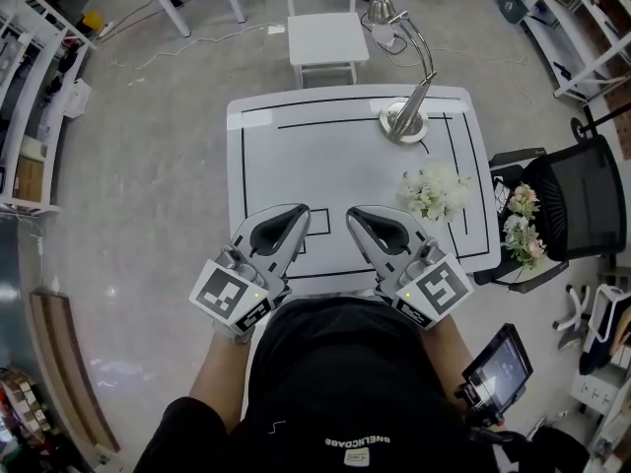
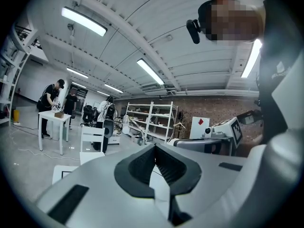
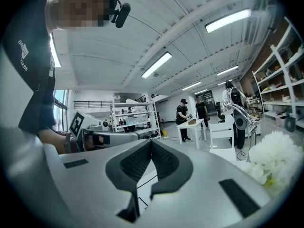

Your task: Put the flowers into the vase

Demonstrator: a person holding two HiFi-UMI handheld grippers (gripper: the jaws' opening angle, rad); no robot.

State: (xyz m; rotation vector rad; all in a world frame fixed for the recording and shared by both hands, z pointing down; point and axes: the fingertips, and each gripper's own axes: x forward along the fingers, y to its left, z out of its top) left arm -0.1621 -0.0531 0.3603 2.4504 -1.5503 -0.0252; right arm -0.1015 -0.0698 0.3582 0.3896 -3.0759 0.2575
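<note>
A bunch of white flowers (image 1: pixel 434 193) stands on the right side of the white table (image 1: pixel 335 156); it also shows at the right edge of the right gripper view as white flowers (image 3: pixel 273 158). I cannot see a vase under it. More pink and white flowers (image 1: pixel 523 227) lie on the black chair (image 1: pixel 582 200) to the table's right. My left gripper (image 1: pixel 303 208) and right gripper (image 1: pixel 352 213) hover side by side over the table's near edge, both pointing level, shut and empty. The jaws meet tip to tip in the left gripper (image 2: pixel 155 146) and the right gripper (image 3: pixel 151 141).
A silver desk lamp (image 1: pixel 406 116) stands at the table's back right. A white chair (image 1: pixel 325 37) is behind the table. A tablet device (image 1: pixel 498 368) sits near my right side. People work at a distant white table (image 3: pixel 192 125), and shelves (image 2: pixel 152 120) line the room.
</note>
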